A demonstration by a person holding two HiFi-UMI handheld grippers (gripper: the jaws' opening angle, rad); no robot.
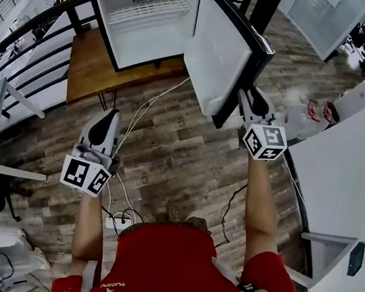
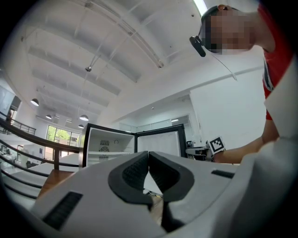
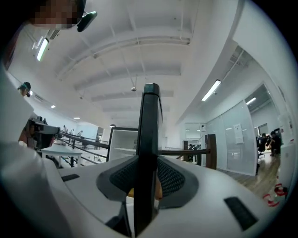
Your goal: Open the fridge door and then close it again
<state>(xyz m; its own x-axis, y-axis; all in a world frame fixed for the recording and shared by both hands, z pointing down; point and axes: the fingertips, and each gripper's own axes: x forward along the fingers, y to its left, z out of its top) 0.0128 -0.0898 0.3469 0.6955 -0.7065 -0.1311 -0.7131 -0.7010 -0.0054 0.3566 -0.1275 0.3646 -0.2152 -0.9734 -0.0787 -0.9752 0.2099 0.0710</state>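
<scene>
Fridge (image 1: 147, 48) corner, door (image 1: 218, 55) top cut by upper edge.

The door (image 1: 219, 56) stands swung wide, its edge pinched in the right gripper (image 1: 246, 99), walling off the right approach. Ahead of the left gripper (image 1: 110, 117), jaws together, open floor (image 1: 181, 158) leads to the fridge (image 1: 148, 41) mouth. A railing (image 1: 30, 70) hems the left, a counter (image 1: 356, 163) the right.

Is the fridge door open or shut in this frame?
Open: the fridge door stands swung wide, the white interior and its wire shelf exposed; the right gripper is clamped on the door's edge.
</scene>
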